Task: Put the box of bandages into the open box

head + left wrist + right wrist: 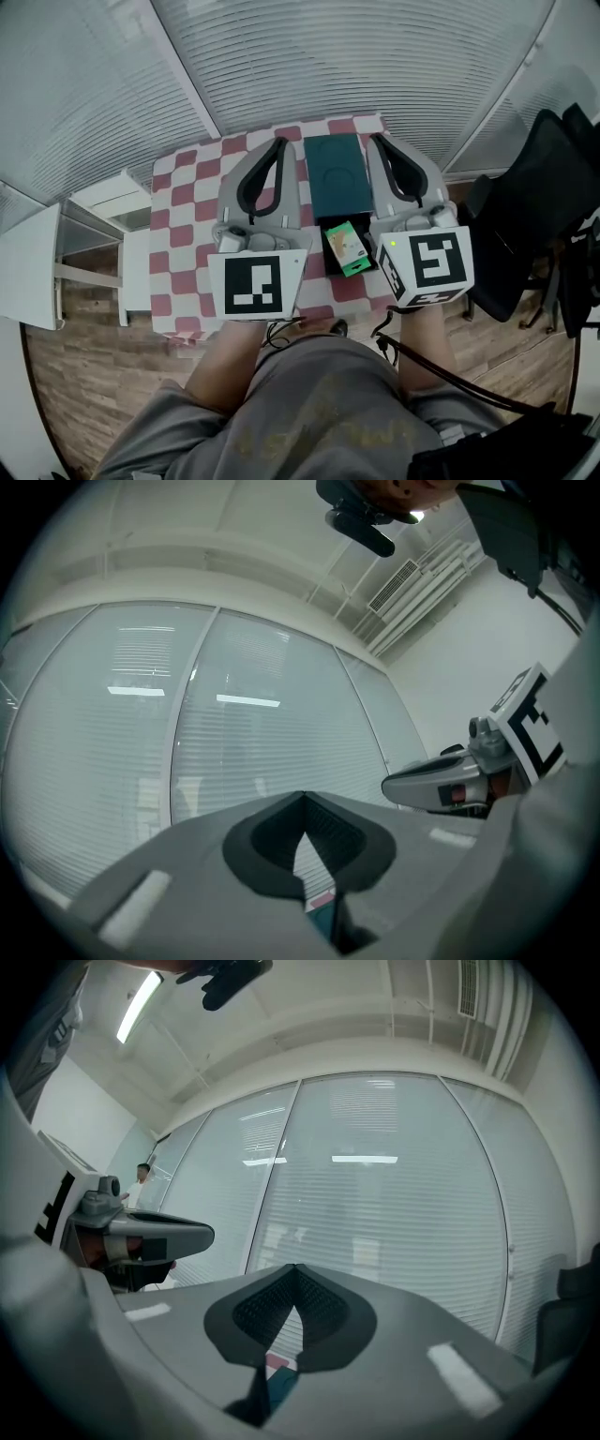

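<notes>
A small green and white box of bandages lies inside the open dark box, whose teal lid lies flat behind it on the red and white checked table. My left gripper is held to the left of the dark box and my right gripper to its right, both above the table. In the left gripper view the left gripper is shut with nothing in it. The right gripper is likewise shut and empty in its own view. Both point at the window blinds.
A white side table stands left of the checked table. A black office chair stands to the right. Window blinds run behind the table. The person's legs are at the front edge.
</notes>
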Motion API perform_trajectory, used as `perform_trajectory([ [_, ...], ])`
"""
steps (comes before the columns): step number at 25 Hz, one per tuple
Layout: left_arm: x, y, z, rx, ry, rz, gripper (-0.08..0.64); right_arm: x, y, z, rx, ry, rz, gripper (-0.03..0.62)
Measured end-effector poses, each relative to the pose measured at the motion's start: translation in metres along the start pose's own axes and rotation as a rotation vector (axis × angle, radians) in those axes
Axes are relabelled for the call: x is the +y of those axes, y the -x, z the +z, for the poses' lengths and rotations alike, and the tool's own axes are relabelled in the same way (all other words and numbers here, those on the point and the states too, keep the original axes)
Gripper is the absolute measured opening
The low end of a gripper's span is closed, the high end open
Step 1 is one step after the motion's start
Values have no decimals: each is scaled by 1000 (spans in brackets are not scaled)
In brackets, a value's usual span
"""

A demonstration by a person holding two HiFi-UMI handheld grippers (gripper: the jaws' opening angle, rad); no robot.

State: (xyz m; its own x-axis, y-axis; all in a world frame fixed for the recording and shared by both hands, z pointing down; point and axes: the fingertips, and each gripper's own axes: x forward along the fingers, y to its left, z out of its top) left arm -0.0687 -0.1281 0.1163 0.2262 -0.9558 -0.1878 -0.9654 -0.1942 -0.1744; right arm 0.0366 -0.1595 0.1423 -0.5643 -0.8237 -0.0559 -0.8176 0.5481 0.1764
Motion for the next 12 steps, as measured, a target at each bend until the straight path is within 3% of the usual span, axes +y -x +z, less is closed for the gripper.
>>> perform_trajectory([
  [12, 5, -7, -2, -9, 10, -6, 0, 2, -9, 0, -5, 19, 10, 26],
])
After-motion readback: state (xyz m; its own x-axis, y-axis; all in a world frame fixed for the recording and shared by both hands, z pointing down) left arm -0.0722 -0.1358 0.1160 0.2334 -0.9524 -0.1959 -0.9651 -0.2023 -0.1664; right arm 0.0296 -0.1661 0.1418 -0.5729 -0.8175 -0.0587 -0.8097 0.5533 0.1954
